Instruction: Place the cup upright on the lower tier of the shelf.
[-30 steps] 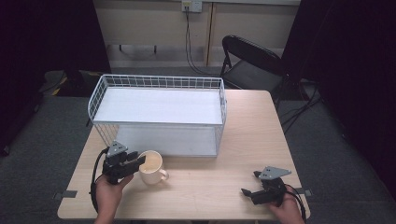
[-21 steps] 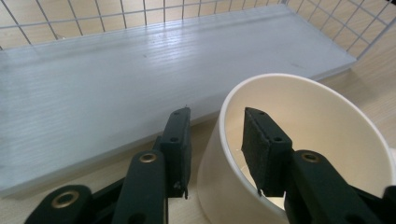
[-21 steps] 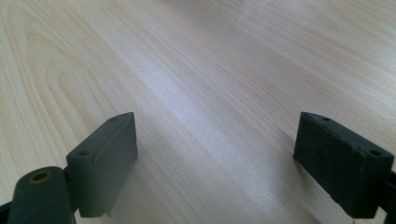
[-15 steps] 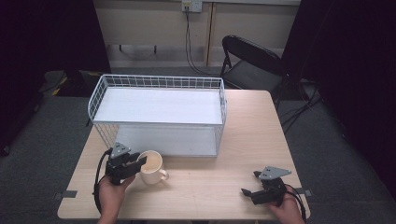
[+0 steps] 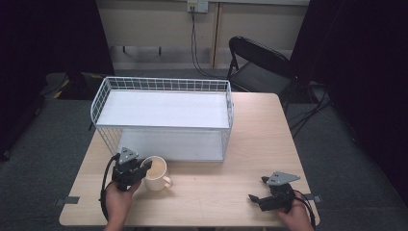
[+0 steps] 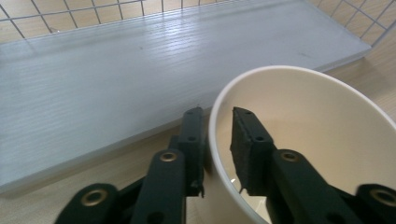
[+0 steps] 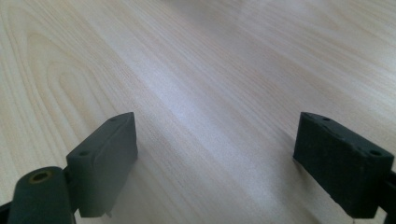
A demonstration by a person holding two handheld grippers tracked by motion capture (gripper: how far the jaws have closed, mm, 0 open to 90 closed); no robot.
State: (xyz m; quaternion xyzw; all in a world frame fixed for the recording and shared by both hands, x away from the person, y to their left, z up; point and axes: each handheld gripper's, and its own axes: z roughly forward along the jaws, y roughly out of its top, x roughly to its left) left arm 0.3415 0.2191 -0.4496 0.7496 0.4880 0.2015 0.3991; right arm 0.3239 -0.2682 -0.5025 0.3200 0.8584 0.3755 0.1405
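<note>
Mug [image 5: 157, 173] rim pinched by left gripper [image 6: 218, 140] fingers, just closing; base cut off. Right gripper [image 7: 215, 154] fingers wide, empty.

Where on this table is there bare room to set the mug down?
Bare table lies between the mug and the right gripper, and right of the wire basket. It is crowded at the left gripper, pinching the mug's rim by the basket front.

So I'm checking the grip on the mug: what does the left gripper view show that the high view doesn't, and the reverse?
Left gripper view: one jaw of the left tongs sits inside the cream mug, one outside; they have just been closing on its rim. High view: the mug's handle, the right tongs resting on the wooden table, and a black chair. Both: mug, white wire basket.
</note>
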